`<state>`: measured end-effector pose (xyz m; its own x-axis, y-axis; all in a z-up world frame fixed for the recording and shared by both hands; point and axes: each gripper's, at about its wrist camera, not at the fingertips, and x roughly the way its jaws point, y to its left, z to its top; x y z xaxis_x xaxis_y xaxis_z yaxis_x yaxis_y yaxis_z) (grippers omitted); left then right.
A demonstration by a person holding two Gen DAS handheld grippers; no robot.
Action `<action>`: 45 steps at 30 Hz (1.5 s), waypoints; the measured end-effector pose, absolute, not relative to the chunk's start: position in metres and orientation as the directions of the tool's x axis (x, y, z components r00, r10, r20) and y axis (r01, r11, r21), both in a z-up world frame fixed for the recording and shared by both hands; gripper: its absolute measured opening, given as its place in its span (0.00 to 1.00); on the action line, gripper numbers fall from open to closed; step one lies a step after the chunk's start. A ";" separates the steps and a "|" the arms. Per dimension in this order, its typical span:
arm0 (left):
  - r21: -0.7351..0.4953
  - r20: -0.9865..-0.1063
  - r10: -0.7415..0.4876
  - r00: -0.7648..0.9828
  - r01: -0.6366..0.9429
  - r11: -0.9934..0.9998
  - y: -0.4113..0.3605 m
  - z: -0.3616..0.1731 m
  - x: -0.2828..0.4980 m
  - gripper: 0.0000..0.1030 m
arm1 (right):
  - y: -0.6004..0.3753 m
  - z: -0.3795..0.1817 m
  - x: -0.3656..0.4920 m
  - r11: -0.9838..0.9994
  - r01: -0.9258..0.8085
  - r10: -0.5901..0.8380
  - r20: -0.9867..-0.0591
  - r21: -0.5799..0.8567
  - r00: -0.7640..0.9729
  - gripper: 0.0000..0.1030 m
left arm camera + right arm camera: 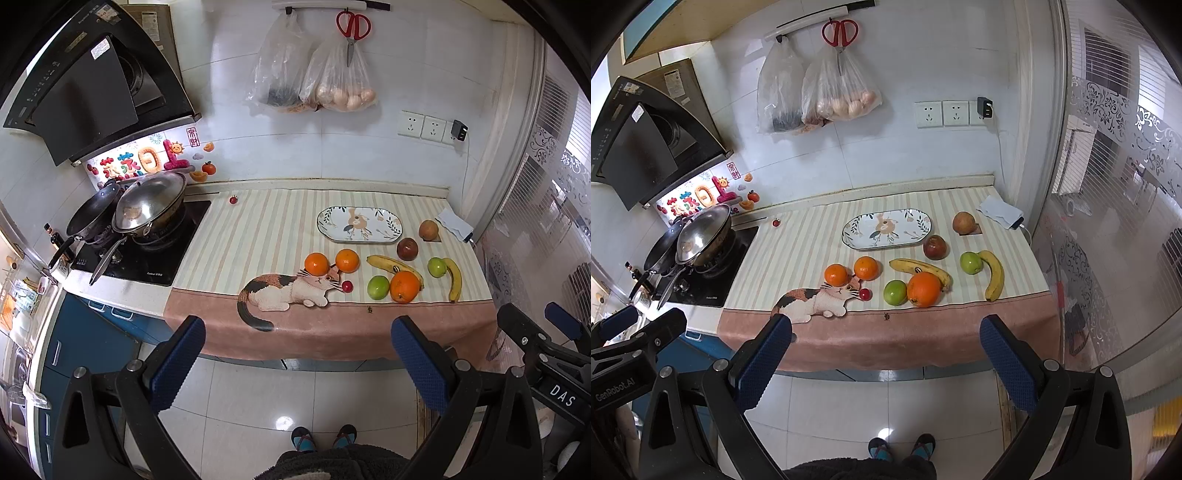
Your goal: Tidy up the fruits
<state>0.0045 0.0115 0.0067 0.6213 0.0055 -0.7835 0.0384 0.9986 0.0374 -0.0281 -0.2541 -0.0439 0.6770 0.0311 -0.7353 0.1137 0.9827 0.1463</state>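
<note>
From the left wrist view, the left hand-held gripper [297,356] hangs out over the floor short of the bench [332,332], jaws spread wide and nothing between them. Ahead of it and off to its right the fruit lies scattered on the striped cloth: two oranges [316,263] side by side near the printed cat, a third, bigger orange [405,286] touching a green apple [378,287] and crowding the spotted banana [393,266], with a second banana [455,278] curled against another green apple [437,267]. Further ahead sits the oval plate [325,225], bare, with a red apple [407,249] and a brown pear [428,230] to its right. The risk here looks real: round fruit near the front edge could roll off if a finger nudges it, and the little cherry [347,286] is easily knocked. Over to the right wrist view, the right hand-held gripper [886,354] is likewise gaping and empty, short of the bench edge, and the big orange and green apple [895,292] lie almost straight ahead of it, the nearest pickings. The plate [849,236] is beyond them, slightly left. The yellow banana [995,275] lies ahead to the right, near the cloth's side edge, so a clumsy grab could push it off.
</note>
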 end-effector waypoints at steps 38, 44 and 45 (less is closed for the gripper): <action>0.034 -0.788 0.003 0.615 0.039 0.999 -0.003 0.005 0.000 1.00 | -0.256 -0.046 -0.027 0.984 0.096 0.048 -0.742 0.151 0.669 1.00; 0.025 -0.795 -0.006 0.606 0.042 0.999 0.003 -0.005 0.010 1.00 | -0.257 -0.053 -0.016 0.979 0.109 0.057 -0.745 0.172 0.664 1.00; 0.022 -0.794 -0.007 0.607 0.041 0.999 0.006 -0.007 0.015 1.00 | -0.258 -0.055 -0.014 0.976 0.115 0.061 -0.744 0.183 0.666 1.00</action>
